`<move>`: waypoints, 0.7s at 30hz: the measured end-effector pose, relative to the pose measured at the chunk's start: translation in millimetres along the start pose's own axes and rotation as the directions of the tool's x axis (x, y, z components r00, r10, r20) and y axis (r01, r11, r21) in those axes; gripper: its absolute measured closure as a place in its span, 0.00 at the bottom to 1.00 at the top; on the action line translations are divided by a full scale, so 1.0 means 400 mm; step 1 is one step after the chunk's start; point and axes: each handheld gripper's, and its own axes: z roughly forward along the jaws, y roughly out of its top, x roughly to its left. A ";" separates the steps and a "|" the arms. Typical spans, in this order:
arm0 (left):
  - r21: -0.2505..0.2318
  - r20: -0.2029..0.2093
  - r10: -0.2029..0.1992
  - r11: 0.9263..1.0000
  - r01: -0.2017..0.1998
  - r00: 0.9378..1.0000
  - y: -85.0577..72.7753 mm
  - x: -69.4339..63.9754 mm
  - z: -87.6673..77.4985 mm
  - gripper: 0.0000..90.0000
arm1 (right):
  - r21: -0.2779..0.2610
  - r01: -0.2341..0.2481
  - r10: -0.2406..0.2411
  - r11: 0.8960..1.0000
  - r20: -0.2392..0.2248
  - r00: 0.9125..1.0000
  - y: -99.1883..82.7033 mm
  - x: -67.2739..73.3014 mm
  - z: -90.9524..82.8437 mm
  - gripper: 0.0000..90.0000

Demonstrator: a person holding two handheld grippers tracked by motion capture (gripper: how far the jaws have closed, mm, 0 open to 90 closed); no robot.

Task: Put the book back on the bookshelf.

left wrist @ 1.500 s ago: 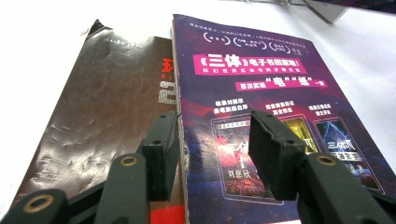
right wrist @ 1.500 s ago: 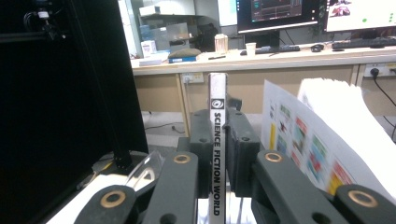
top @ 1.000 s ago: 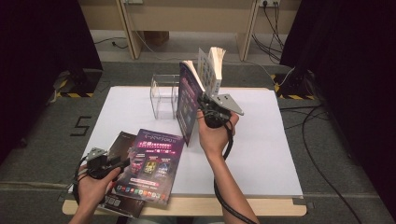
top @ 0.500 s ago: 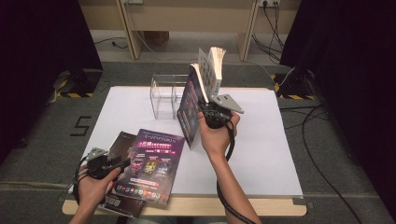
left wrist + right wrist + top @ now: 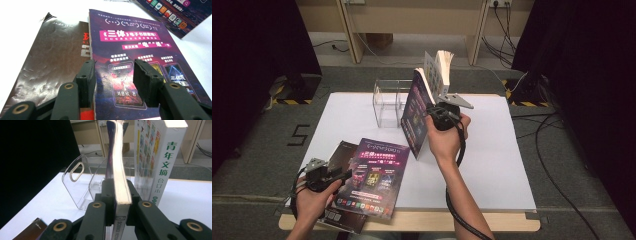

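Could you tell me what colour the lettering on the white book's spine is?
Green, on the white book; the right gripper view shows it best.

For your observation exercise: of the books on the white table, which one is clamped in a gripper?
The upright purple-covered book, pinched by the right gripper; the others stand or lie free.

Surface and material check: paper goods, clear plastic, matt black fingers.

Purple book [image 5: 130, 65] at frame centre: glossy printed paper cover, smooth. Brown book [image 5: 50, 67] at left: shiny cover, creased and dimpled. Held book [image 5: 121, 182]: cream, matt paper page edges. White book [image 5: 160, 152] at upper right: smooth printed spine. Stand [image 5: 80, 185]: clear, polished plastic. Tabletop [image 5: 512, 165]: white matt sheet, pale wood edge at the bottom. Fingers [image 5: 147, 82]: matt black plastic, brass-coloured rivets.
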 end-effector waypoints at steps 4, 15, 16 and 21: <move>0.000 0.000 0.000 1.000 0.000 1.000 0.000 0.001 0.000 0.58 | -0.008 -0.004 0.004 1.000 0.000 1.000 0.001 0.001 0.001 0.92; -0.004 -0.004 -0.004 1.000 0.004 1.000 0.001 0.005 -0.003 0.58 | -0.089 0.063 -0.063 0.994 0.003 0.998 0.013 0.034 0.019 0.92; -0.004 -0.004 -0.004 1.000 0.004 1.000 0.001 0.005 -0.003 0.58 | -0.091 0.067 -0.067 0.994 0.002 0.998 0.015 0.035 0.023 0.92; -0.006 -0.005 -0.006 1.000 0.006 1.000 0.001 0.006 -0.004 0.58 | -0.111 0.070 -0.070 0.991 0.005 0.998 0.026 0.040 0.036 0.92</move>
